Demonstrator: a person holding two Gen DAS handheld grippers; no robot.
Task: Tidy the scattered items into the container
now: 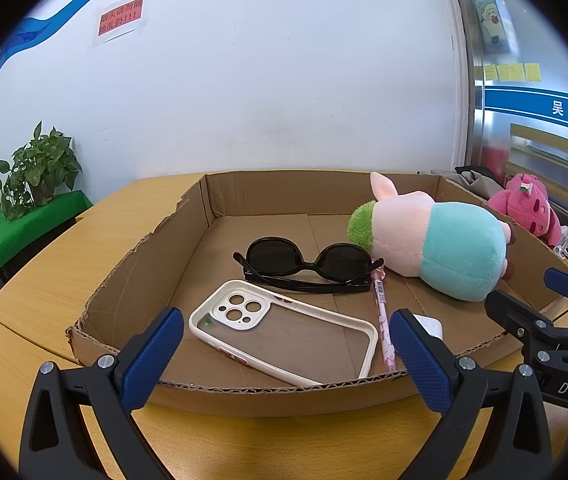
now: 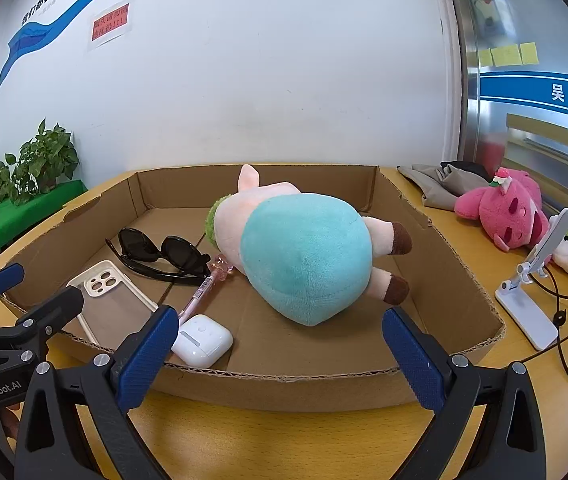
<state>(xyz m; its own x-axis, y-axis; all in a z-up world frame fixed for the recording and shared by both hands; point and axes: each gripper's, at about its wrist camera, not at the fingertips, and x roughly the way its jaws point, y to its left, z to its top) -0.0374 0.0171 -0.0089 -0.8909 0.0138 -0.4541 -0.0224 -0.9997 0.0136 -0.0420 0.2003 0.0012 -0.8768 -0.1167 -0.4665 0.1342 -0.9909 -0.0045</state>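
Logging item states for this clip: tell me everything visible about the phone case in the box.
The phone case is a white-rimmed shell with a clear, slightly cloudy back, a white camera block with round cutouts and small pinkish side buttons. It is empty and lies flat, back up, on the floor of the cardboard box near its front wall, between the sunglasses and that wall, beside the pink pen.

Left tongs (image 1: 285,346) and right tongs (image 2: 280,342) gape wide, side by side, gripping nothing.
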